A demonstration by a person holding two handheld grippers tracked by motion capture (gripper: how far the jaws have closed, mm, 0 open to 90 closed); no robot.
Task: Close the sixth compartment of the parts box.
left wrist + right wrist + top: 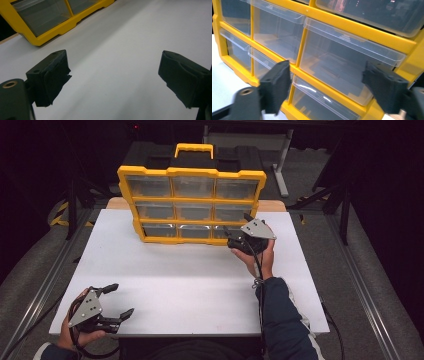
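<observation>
1. High view: my right gripper (239, 231) sat at the lower right corner of the yellow drawer cabinet (191, 172), which stood upright at the far side of the white table (180, 275). Its jaws were hard to read from up there. My left gripper (120, 301) hovered near the front left corner of the table, jaws spread, nothing between them, well apart from the cabinet.

2. Left gripper view: jaws wide apart over bare white tabletop (120, 50). Corner of the cabinet (37, 41) was visible far up left. This hand was idle.

3. Right gripper view: jaws spread, nothing pinched. They framed the clear drawers; the right-column drawer (342, 72) was dead ahead, the bottom drawer (322, 105) just below it. All drawers in view looked shut and empty.

4. Progress, my read: no drawer pulled yet, no part picked up. Approach done; grip and pull of a drawer left.

5. Surroundings: table otherwise bare, wooden board (117, 203) under it at the back, grey floor (35, 255), dark frame around the rig.
</observation>
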